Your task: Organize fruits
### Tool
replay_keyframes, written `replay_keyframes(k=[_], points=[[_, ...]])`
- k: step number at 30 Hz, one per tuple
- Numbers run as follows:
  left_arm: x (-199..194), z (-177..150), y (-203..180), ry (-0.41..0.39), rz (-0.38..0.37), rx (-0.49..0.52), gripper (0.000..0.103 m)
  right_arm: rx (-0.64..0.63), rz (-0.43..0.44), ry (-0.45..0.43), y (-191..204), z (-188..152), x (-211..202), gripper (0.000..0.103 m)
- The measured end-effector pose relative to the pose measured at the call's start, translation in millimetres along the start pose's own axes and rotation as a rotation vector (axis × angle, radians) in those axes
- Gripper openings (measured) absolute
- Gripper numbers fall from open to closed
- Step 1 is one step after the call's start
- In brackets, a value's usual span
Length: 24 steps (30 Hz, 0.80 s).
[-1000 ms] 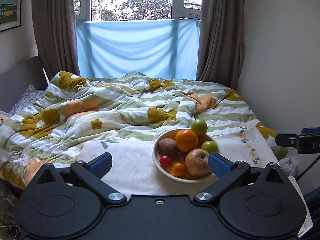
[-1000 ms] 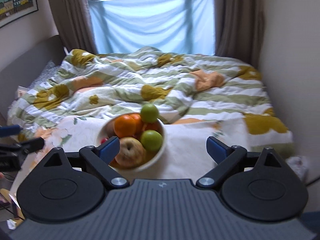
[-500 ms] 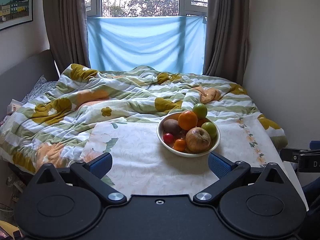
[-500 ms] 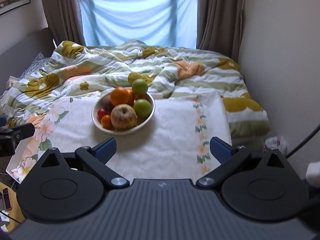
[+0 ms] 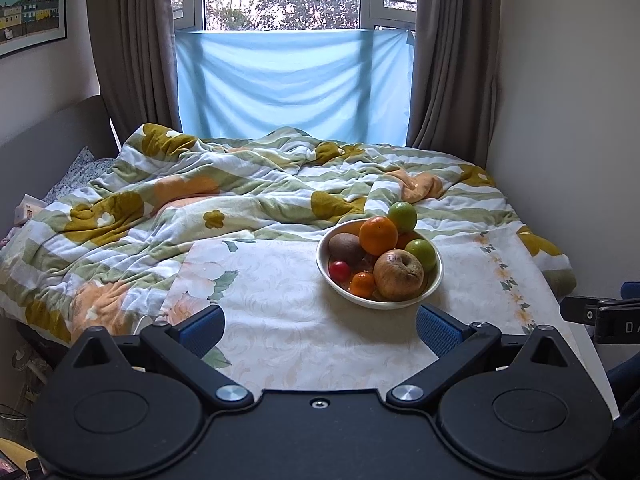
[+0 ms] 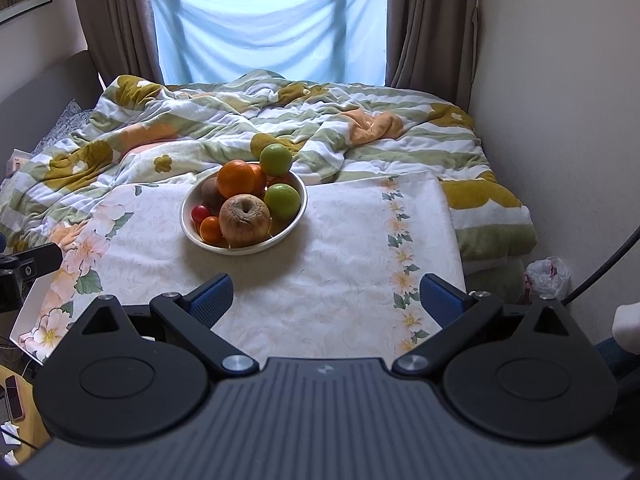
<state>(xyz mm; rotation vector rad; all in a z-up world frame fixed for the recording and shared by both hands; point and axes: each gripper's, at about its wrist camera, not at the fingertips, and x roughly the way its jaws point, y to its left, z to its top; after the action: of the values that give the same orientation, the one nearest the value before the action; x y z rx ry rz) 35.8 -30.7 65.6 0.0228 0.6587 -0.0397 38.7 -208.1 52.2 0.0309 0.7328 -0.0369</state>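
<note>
Left gripper (image 5: 320, 324) and right gripper (image 6: 326, 294) both gape wide, empty, short of the bowl (image 6: 294, 224); piled fruit hides its back half

One bowl (image 6: 294, 224) holds the fruits: two green apples (image 6: 282, 201), one brown apple (image 6: 245, 220), one big orange (image 6: 236, 178), one small orange (image 6: 210, 229), one kiwi (image 5: 345, 247), one red tomato (image 6: 200, 213).

Rumpled floral quilt (image 5: 248, 200) on bed, blue cloth (image 5: 292, 84) over window btwn brown curtains (image 5: 132, 48), framed pic (image 5: 32, 4) on wall.
</note>
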Motion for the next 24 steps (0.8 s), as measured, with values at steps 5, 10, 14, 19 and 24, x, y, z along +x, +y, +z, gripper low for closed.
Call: replay_keyframes(k=[5,10,14,19,24], points=[[0.9,-0.2,0.5,0.001,0.000,0.003,0.103,0.001,0.001,0.003,0.0,0.3,0.1,0.103],[1.3,0.0,1.2,0.001,0.004,0.004,0.103,0.007,-0.005,0.009,-1.2,0.1,2.4,0.103],[1.4,0.0,2.7,0.000,0.003,0.004,0.103,0.007,-0.006,0.011,-1.5,-0.1,2.8,0.103],[1.3,0.2,2.9,0.001,0.006,0.006,0.103,0.008,-0.009,0.011,-1.5,-0.7,3.2,0.103],[0.9,0.3,4.8,-0.003,0.005,0.007,0.103,0.005,-0.013,0.008,-0.6,-3.4,3.3,0.103]])
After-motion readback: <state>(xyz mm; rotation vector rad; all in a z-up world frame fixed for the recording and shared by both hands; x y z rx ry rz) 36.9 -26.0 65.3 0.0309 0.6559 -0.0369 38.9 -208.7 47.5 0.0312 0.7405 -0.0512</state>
